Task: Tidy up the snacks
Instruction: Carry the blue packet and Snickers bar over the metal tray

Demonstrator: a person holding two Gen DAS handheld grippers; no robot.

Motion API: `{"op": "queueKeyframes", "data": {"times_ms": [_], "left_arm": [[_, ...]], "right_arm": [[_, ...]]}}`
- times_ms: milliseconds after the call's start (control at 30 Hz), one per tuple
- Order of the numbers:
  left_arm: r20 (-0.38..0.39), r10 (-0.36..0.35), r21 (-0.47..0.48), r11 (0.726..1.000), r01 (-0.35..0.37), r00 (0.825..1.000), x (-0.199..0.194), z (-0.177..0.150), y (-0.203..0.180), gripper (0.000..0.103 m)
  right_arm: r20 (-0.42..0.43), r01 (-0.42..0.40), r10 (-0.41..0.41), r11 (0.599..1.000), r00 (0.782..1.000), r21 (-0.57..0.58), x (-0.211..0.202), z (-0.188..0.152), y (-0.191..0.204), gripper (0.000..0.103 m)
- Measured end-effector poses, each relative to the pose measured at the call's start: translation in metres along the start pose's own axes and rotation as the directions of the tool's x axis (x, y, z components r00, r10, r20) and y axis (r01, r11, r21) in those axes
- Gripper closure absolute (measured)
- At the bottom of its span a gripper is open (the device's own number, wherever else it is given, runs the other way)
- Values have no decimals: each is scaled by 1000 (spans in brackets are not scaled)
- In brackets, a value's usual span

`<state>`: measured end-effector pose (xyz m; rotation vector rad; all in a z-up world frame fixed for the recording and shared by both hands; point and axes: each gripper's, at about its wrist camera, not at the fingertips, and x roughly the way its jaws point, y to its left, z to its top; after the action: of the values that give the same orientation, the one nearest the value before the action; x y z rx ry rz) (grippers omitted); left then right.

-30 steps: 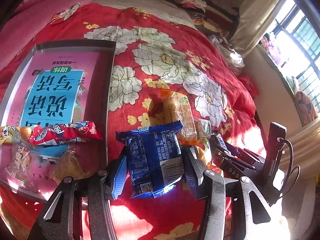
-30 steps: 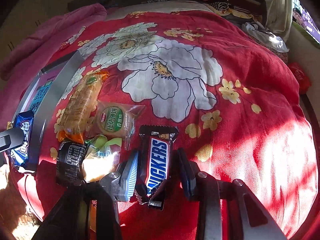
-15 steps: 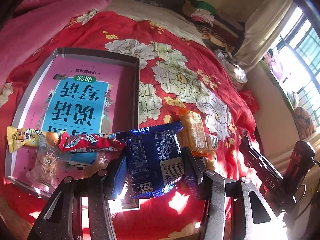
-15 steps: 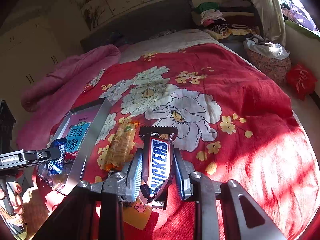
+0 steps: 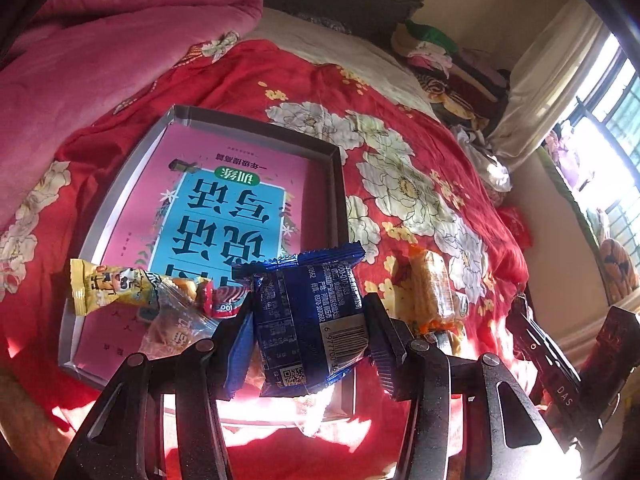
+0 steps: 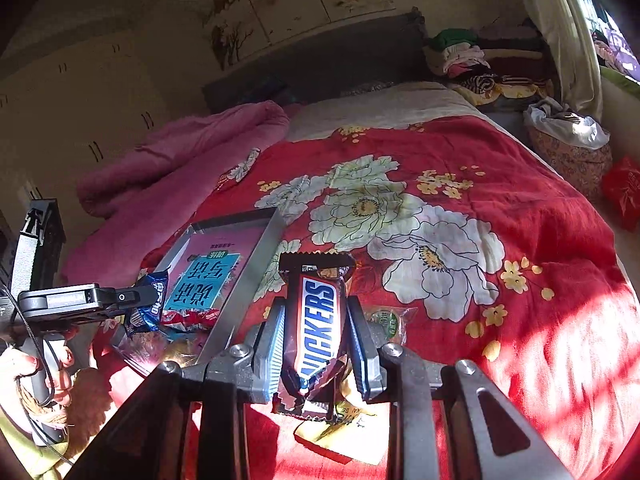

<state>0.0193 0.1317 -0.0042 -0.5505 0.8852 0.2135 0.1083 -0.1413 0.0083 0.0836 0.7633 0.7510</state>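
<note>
My left gripper (image 5: 310,340) is shut on a blue snack packet (image 5: 308,316), held above the near right corner of a grey tray (image 5: 256,124) on the red floral bedspread. In the tray lie a yellow snack pack (image 5: 108,286), a red one (image 5: 218,300) and a clear-wrapped pastry (image 5: 176,328). My right gripper (image 6: 316,344) is shut on a Snickers bar (image 6: 318,320), lifted off the bed to the right of the tray (image 6: 256,268). In the right wrist view the left gripper (image 6: 136,300) with its blue packet (image 6: 150,306) hangs over the tray's near end.
An orange cracker pack (image 5: 434,292) lies on the bedspread right of the tray. A round green-labelled snack (image 6: 386,318) and a yellow packet (image 6: 348,436) lie under the right gripper. A pink blanket (image 5: 100,60) is piled at the left. A person's hand (image 6: 36,368) grips the left handle.
The left gripper carried the blue packet leftward to above the tray's near right corner. The right gripper rose off the bed with the Snickers bar and tilted up, showing more of the room.
</note>
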Motion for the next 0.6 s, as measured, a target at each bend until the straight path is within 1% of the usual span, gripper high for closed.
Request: {"op": "queueKeyframes", "data": {"times_ms": [133, 400, 600], "left_arm": [[13, 4, -6, 1000, -4, 1000, -4, 1, 7, 50], [37, 7, -14, 1000, -7, 999, -13, 5, 18, 50], [57, 12, -34, 999, -10, 998, -21, 9, 32, 50]], "right_arm": [[4, -18, 18, 1000, 1000, -16, -1, -2, 9, 74], [3, -46, 46, 999, 999, -14, -1, -4, 21, 74], [19, -66, 66, 997, 998, -27, -3, -3, 33, 74]]}}
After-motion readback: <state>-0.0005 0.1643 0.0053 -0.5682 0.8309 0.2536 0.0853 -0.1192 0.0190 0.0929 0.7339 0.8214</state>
